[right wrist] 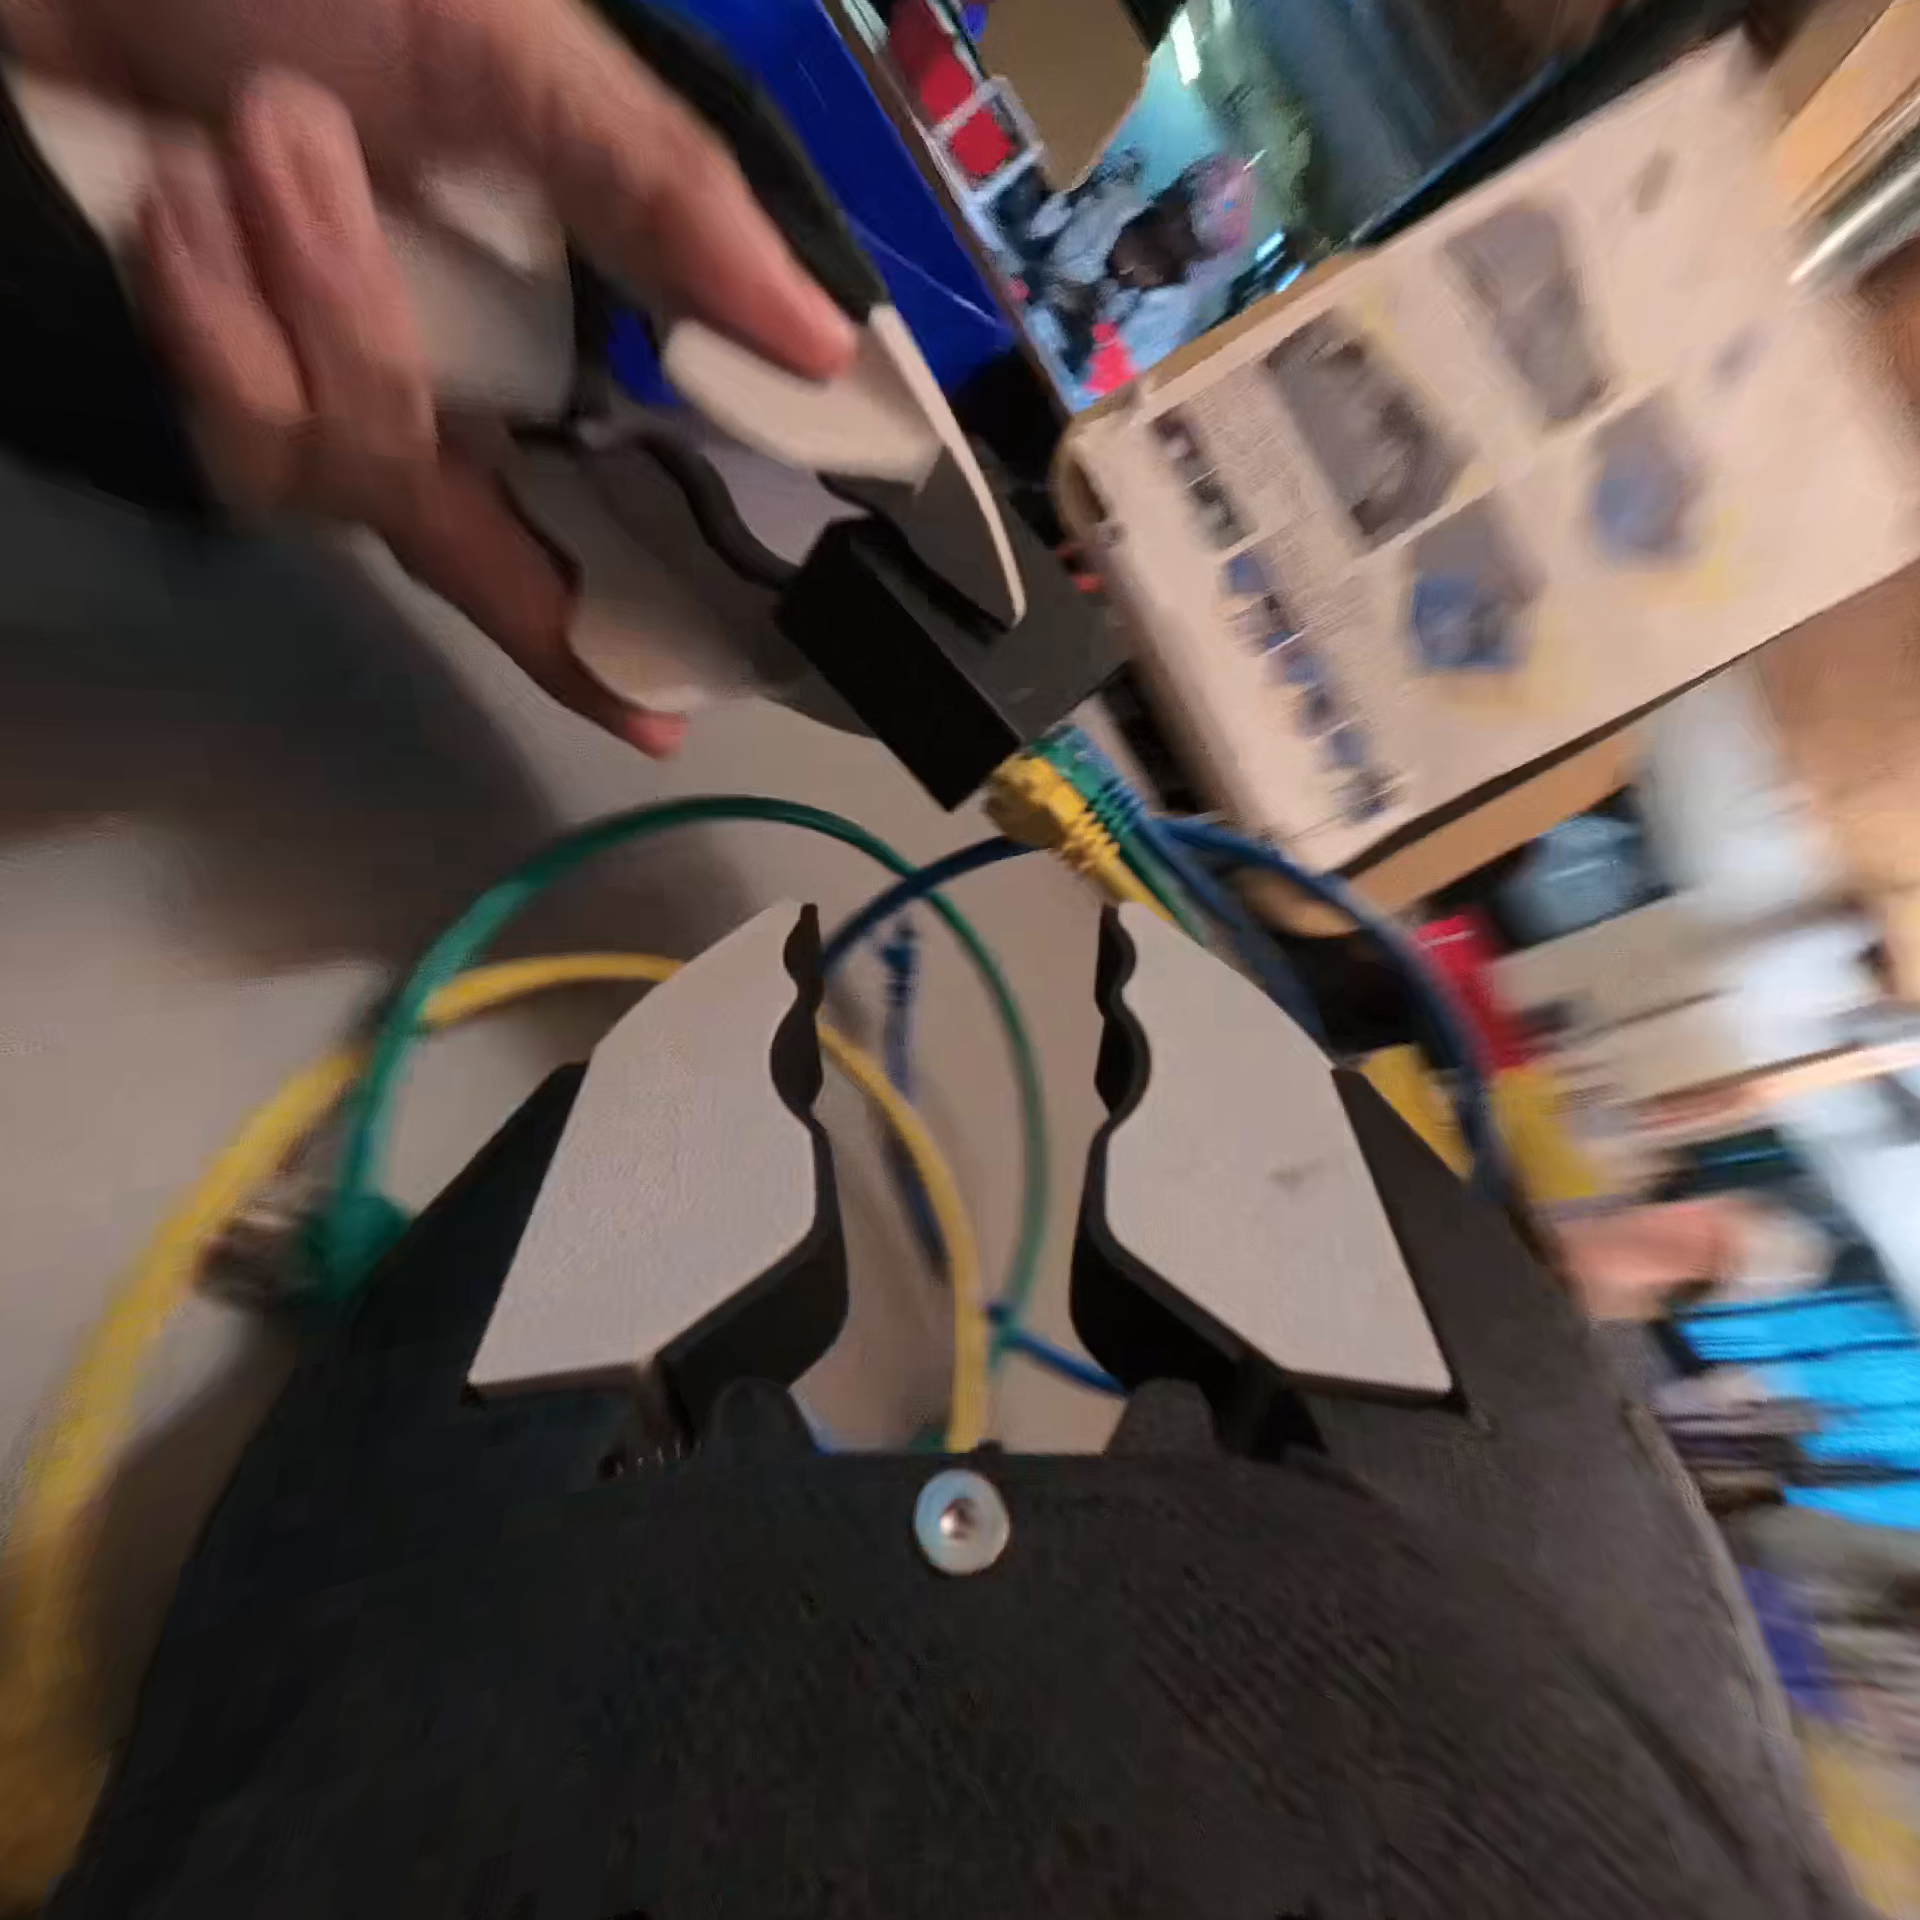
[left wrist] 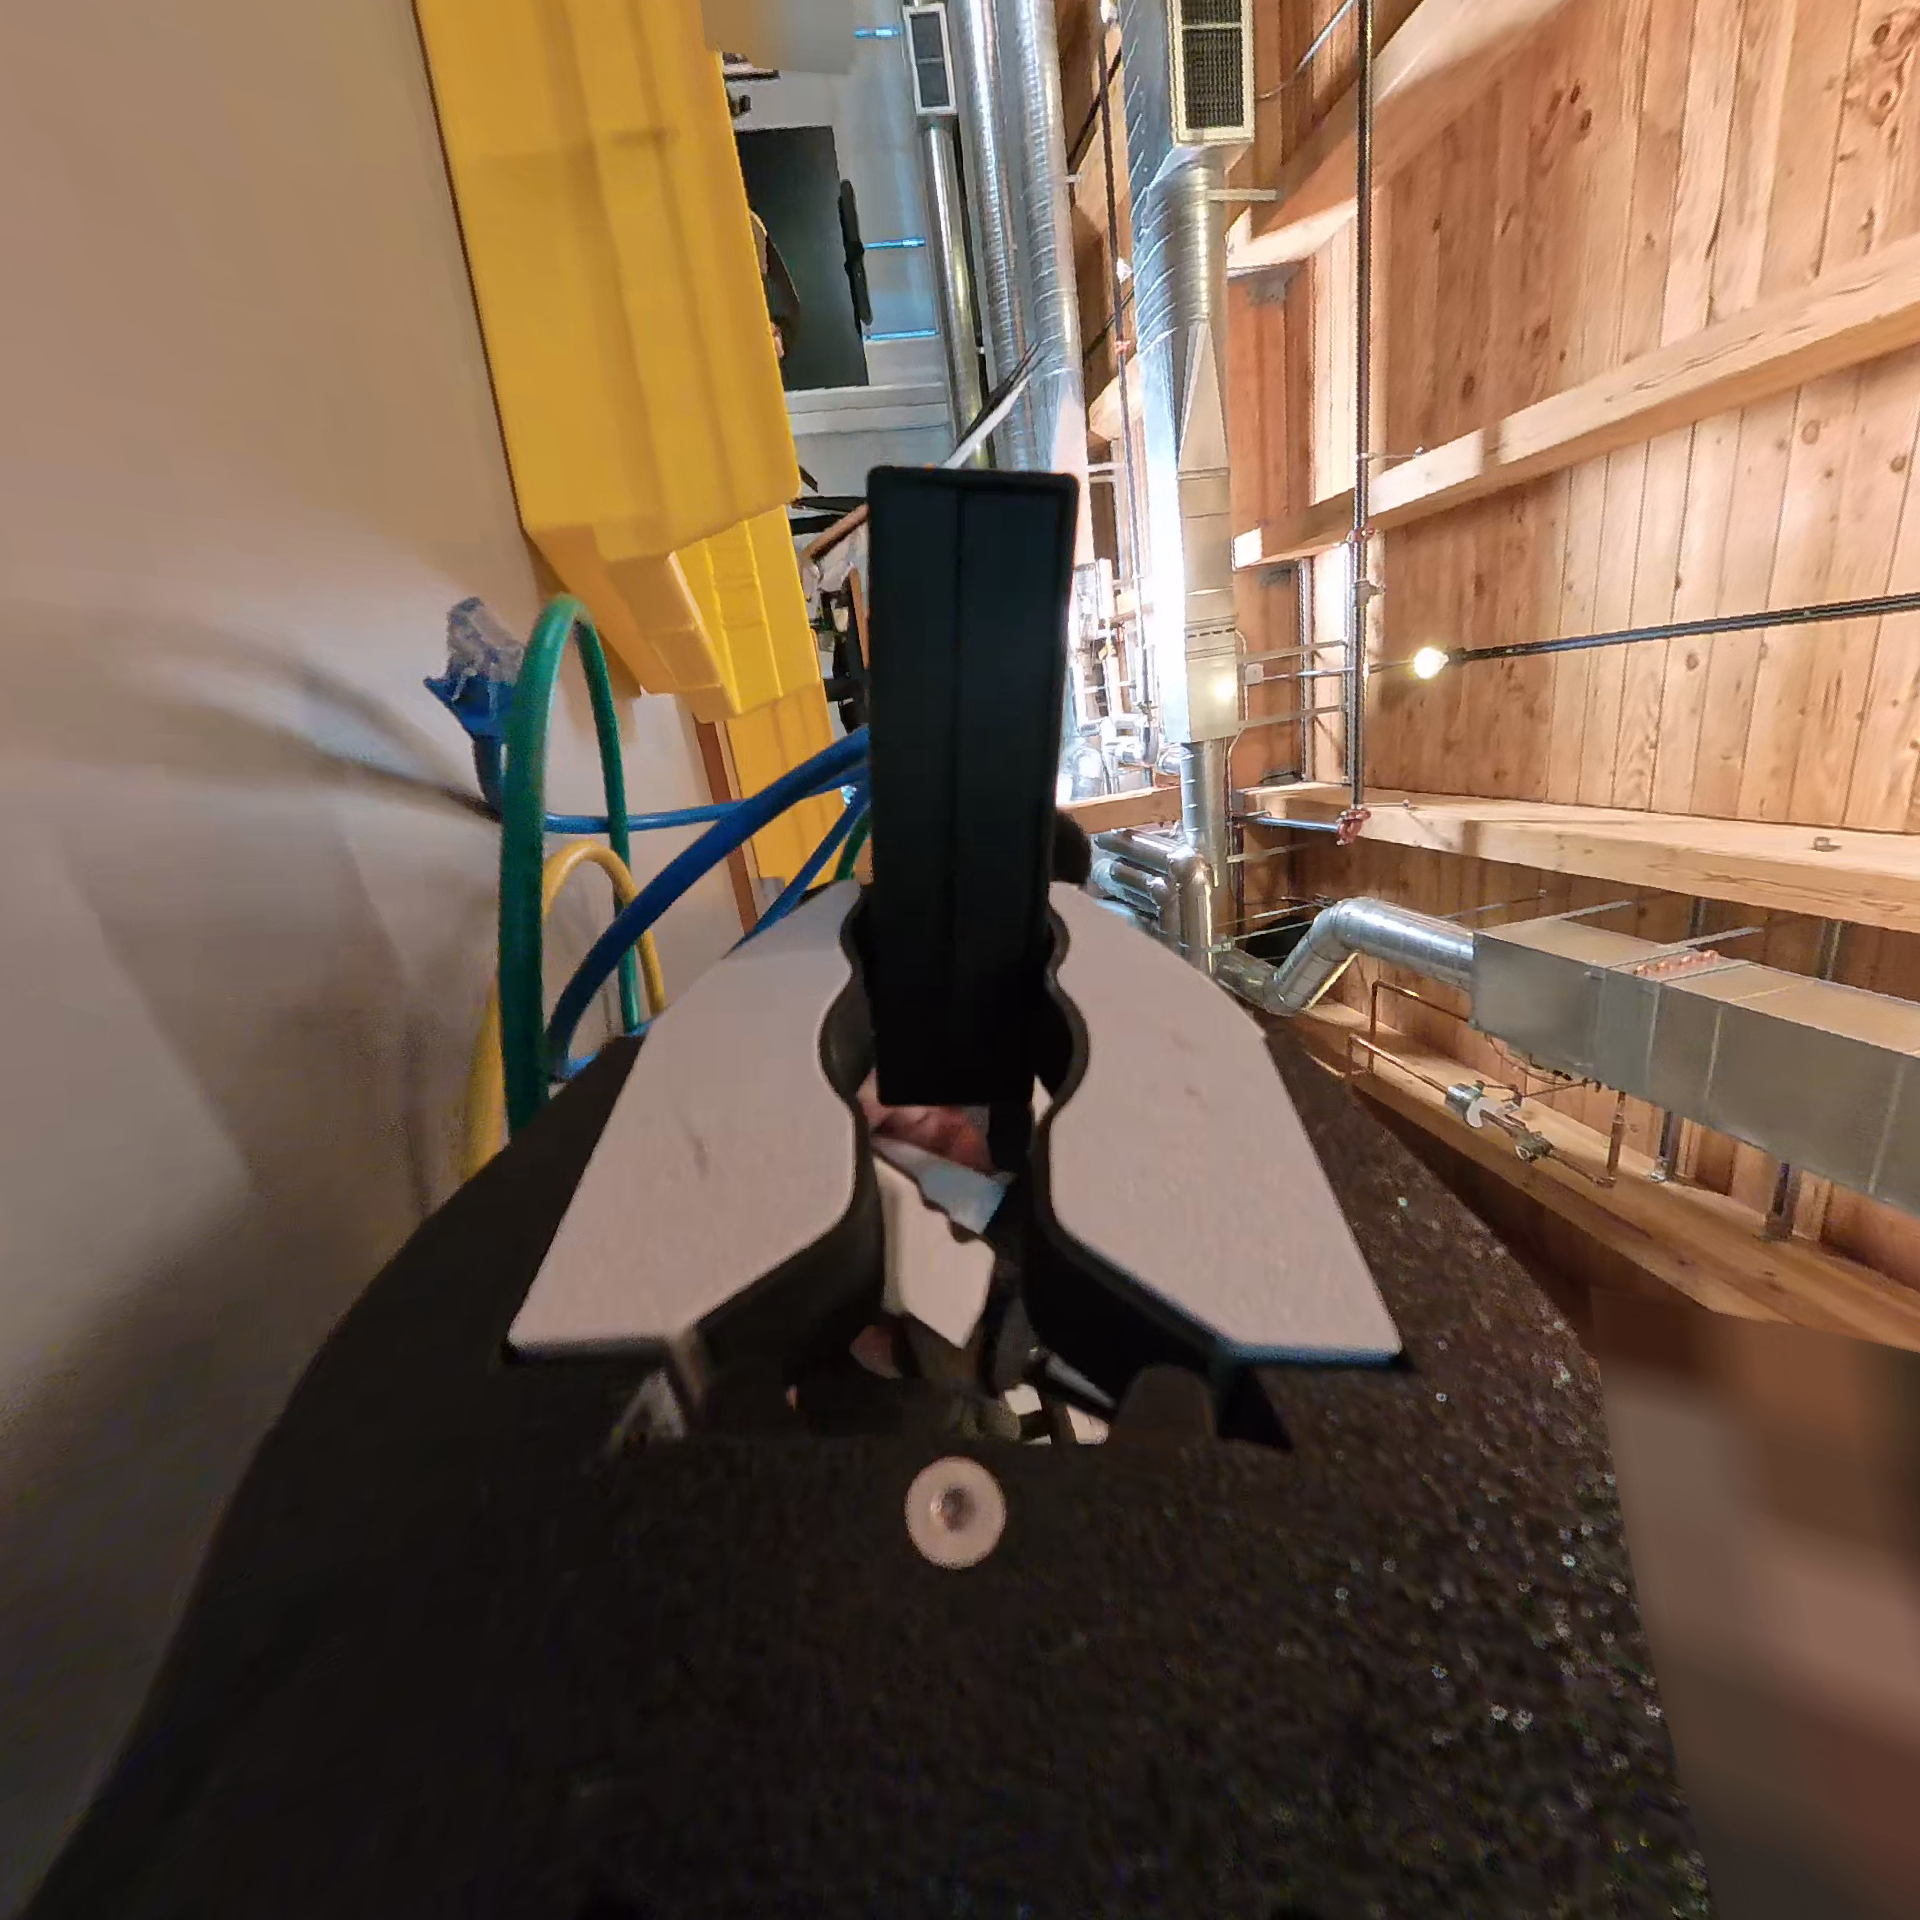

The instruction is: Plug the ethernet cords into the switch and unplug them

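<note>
Left gripper point(left wrist: 961, 997) clamped on black switch point(left wrist: 966, 779), lifted off pale table point(left wrist: 208, 935), long axis running straight ahead along fingers. Right gripper point(right wrist: 961, 1039) spread wide and empty, below switch. Yellow plug point(right wrist: 1049, 816) and green plug point(right wrist: 1091, 779) seated in switch's lower end, just beyond right fingertips, up and slightly right; probably nearest for unplugging. Blue plug point(left wrist: 478, 665) loose beside switch.

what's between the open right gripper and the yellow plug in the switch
Nothing solid. The right gripper is open and empty, and only loops of the green cord and blue cord cross the gap before the yellow plug at the switch.
</note>
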A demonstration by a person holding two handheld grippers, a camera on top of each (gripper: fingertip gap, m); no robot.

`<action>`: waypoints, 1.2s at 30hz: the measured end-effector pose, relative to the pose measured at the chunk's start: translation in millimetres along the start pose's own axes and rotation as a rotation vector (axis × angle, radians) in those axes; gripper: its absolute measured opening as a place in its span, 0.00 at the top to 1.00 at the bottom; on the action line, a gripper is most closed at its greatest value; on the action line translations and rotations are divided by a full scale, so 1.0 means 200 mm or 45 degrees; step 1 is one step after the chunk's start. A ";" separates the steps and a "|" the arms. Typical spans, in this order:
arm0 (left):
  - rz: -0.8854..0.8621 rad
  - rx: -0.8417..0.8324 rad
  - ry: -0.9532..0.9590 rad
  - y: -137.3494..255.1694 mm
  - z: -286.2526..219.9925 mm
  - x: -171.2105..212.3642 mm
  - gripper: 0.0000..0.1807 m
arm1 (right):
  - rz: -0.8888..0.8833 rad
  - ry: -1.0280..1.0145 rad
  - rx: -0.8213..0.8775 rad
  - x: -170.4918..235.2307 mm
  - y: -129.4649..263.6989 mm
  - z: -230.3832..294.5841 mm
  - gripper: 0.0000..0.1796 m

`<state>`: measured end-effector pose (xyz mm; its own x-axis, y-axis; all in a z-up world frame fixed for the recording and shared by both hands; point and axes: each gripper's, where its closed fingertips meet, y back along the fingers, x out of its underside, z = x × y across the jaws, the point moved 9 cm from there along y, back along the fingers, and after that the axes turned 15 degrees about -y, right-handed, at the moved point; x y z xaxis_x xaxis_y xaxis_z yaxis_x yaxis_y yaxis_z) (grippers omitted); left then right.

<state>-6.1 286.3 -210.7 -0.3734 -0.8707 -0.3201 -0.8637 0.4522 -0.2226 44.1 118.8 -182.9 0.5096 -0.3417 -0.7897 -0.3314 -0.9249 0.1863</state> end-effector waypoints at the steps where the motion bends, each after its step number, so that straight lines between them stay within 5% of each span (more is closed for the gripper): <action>1: 0.007 0.002 0.003 0.00 0.00 0.01 0.85 | -0.036 0.156 0.089 0.01 -0.01 0.00 0.74; 7: 0.052 0.018 0.006 0.00 -0.01 0.02 0.85 | -0.144 0.622 0.204 0.04 -0.09 0.03 0.84; 36: 0.051 0.039 0.065 0.03 0.00 -0.01 0.85 | -0.241 0.953 0.156 0.01 -0.19 0.00 0.92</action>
<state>-11.6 290.7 -211.2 -0.4248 -0.8603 -0.2817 -0.8373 0.4917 -0.2391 57.9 153.6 -192.7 0.9517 -0.2419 -0.1888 -0.2487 -0.9685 -0.0125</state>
